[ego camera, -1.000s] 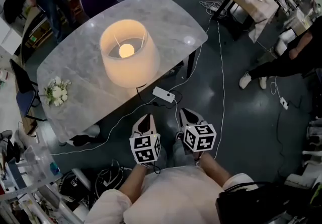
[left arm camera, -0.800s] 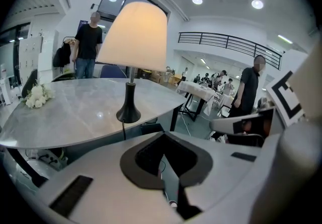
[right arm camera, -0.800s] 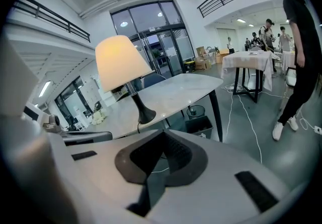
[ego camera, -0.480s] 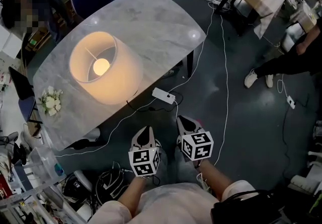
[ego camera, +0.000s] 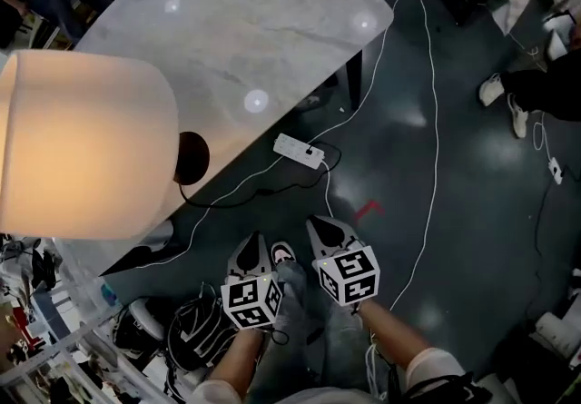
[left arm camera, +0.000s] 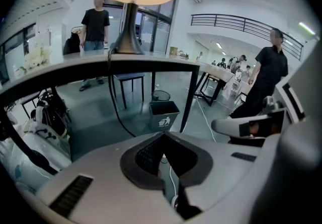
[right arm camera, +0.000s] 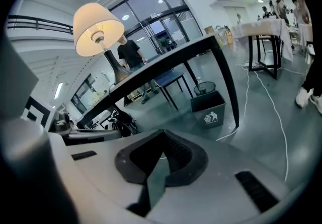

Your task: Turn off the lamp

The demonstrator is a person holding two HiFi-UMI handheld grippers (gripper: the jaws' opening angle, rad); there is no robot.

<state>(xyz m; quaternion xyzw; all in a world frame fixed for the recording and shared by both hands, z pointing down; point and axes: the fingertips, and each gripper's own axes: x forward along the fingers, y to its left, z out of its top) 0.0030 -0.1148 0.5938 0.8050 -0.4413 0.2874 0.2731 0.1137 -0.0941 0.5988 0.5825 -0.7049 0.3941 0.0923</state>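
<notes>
Lamp (ego camera: pixel 82 143) lit, standing on the table (ego camera: pixel 263 21) at its near left edge; left gripper (ego camera: pixel 251 255) and right gripper (ego camera: pixel 325 234) both pressed together and empty, low over the floor (ego camera: pixel 454 211) and short of the power strip (ego camera: pixel 300 150). Switch not seen yet, so my guess is to find it first, then press it squarely with one closed gripper tip. Against a second ago: view and both grippers have dropped, shade looms larger, lamp unchanged

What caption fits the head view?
Lit lamp on a marble table; left tongs and right tongs shut, over the floor.
</notes>
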